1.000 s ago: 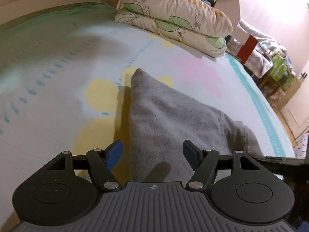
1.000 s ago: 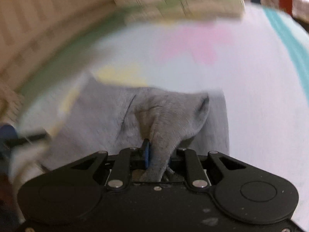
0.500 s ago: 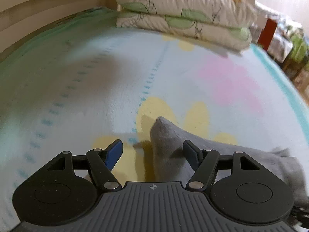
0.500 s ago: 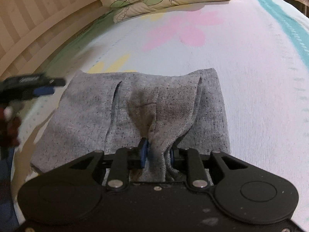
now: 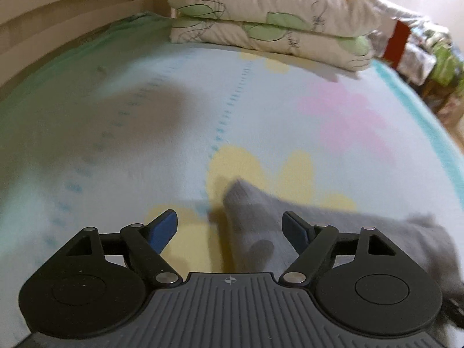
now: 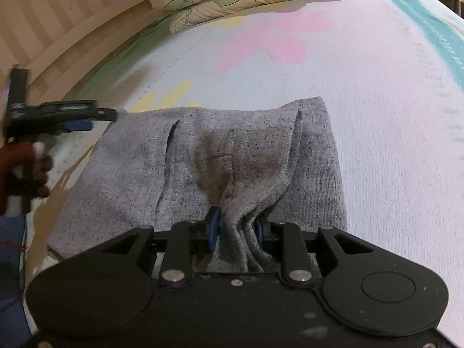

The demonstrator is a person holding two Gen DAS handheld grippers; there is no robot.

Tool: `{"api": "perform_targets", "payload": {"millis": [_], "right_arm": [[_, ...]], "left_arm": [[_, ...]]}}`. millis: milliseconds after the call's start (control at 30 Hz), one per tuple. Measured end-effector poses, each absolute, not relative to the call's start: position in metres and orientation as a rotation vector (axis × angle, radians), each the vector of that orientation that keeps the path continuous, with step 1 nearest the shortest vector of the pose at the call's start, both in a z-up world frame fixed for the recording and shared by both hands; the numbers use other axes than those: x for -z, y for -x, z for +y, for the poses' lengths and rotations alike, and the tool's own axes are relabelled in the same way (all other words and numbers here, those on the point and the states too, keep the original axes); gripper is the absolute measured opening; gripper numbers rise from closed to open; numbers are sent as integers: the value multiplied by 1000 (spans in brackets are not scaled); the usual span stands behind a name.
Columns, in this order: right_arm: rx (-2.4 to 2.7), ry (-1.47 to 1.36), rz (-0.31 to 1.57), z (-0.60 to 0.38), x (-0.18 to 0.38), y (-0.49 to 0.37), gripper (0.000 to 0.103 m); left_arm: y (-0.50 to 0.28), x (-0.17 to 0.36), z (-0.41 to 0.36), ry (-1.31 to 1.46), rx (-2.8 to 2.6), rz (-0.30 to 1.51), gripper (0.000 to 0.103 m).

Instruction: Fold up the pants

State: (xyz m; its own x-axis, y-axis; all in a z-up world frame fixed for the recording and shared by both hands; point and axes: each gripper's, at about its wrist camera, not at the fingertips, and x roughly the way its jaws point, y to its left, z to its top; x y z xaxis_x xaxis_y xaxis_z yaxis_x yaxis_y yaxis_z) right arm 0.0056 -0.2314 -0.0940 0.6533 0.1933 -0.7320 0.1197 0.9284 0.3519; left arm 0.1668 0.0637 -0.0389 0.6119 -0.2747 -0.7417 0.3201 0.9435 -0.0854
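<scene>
Grey pants [image 6: 237,156], two stacked pillows [image 5: 269,26]

A: That bedsheet [image 5: 145,145] is loud, lol. Pale with yellow and pink flower blobs, teal stripe along one edge.

B: Two leaf-print pillows [image 5: 269,20] stacked at the head, slatted wooden bed frame [image 6: 58,37] beside them. Past the bed there's blurry clutter [image 5: 429,46], maybe piled fabric.
</scene>
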Motion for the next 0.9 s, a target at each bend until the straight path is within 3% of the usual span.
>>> {"api": "perform_targets", "payload": {"millis": [167, 367, 467, 567, 700, 800, 900], "right_arm": [[-32, -301, 840, -215, 77, -4, 20], [-15, -105, 685, -188, 28, 13, 17], [62, -43, 698, -193, 35, 11, 18], [81, -112, 870, -216, 75, -7, 28], [115, -197, 803, -230, 70, 6, 39], [185, -150, 715, -224, 52, 20, 40], [181, -98, 648, -211, 36, 32, 40]], "left_arm": [[-113, 44, 75, -31, 406, 889, 79], [-87, 46, 74, -28, 430, 882, 79], [-85, 50, 65, -48, 451, 883, 79], [-84, 61, 58, -65, 471, 923, 79], [-80, 74, 58, -109, 481, 992, 79], [-74, 72, 64, -122, 471, 1005, 79], [-60, 53, 66, -131, 409, 897, 79]]}}
